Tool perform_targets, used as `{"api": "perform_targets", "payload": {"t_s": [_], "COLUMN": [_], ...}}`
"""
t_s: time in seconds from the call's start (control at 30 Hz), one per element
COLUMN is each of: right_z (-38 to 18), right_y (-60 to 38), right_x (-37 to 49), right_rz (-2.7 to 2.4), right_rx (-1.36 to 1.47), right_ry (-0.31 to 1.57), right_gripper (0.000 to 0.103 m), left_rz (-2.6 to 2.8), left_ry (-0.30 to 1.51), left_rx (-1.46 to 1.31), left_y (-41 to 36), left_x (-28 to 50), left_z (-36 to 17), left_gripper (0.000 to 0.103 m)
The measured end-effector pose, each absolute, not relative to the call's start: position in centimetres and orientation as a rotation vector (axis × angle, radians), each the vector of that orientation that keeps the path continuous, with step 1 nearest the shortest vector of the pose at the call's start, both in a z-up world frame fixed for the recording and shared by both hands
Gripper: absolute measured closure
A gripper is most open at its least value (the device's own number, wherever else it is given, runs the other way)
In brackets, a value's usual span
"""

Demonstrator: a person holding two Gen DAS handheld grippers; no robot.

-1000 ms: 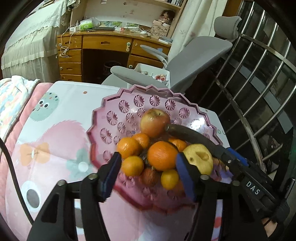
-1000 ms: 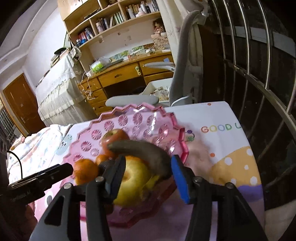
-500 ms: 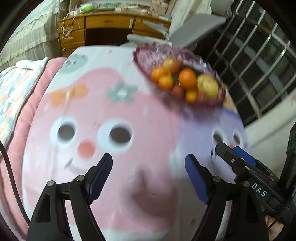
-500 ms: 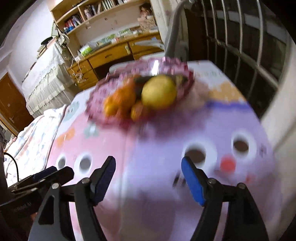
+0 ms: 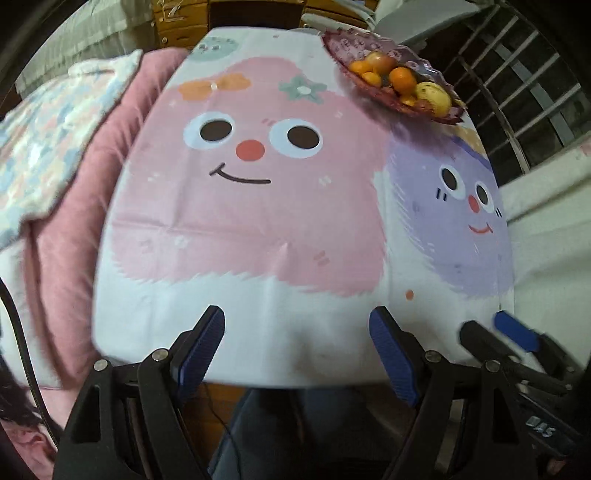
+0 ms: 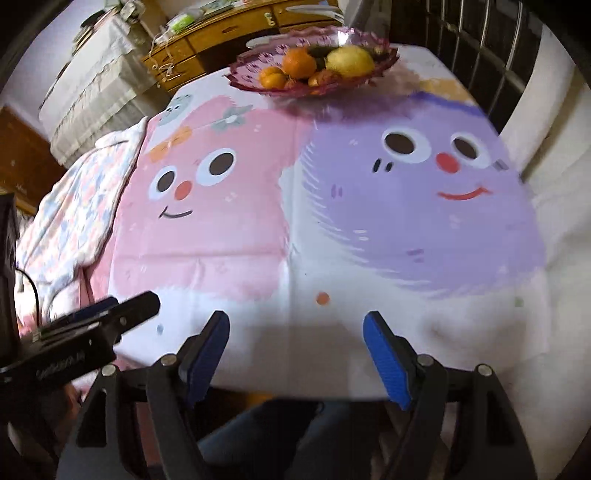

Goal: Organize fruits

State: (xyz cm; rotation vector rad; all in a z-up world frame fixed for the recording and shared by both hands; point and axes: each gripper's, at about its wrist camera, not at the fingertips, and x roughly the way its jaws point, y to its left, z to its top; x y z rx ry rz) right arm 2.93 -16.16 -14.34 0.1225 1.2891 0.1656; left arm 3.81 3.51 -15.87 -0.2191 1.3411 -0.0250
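A pink scalloped glass bowl stands at the far right corner of the table, holding oranges, a red apple and a yellow apple. It also shows in the right wrist view, with an orange, a yellow apple and a dark banana behind them. My left gripper is open and empty at the table's near edge. My right gripper is open and empty beside it, also at the near edge.
The table wears a cartoon cloth with a pink face and a purple face. A bed with pink and floral bedding lies to the left. A wooden desk stands behind. Window bars run along the right.
Both grippers have pulled far back from the bowl to the table's near edge. The bowl went from filling the views to small at the far end. The banana stays in the bowl.
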Motion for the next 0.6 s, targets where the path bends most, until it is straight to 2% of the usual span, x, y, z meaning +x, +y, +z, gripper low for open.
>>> {"api": "perform_targets", "payload": {"t_s": [0.17,0.27,0.37,0.6], "right_z": [-8.1,-4.6,-1.6,0.1], "right_y": [-17.5,-17.6,-18.4,-20.8], "right_x": [1.3,0.9,0.5,-0.9], "right_rz": [0.21,0.242,0.255,0.207], "right_rx": [0.111,0.051,0.032,0.119], "right_ry": [1.244,1.185,1.143,1.168], "right_gripper": [0.016,0.014,0.012,0.008], "left_rz": [-0.051,-0.043,-0.051,-0.051], "left_ry": [1.295,1.228,1.157,1.055], "left_rx": [-0.206,-0.175,-0.143,-0.05], "left_y": [2.1,1.0,0.0,-1.9], "left_x": [3.2,3.2,3.0,2.0], "left_z": [-10.3,-6.9,-3.4,1.5], "left_gripper": [0.018,0.017,0.01,0.009]}}
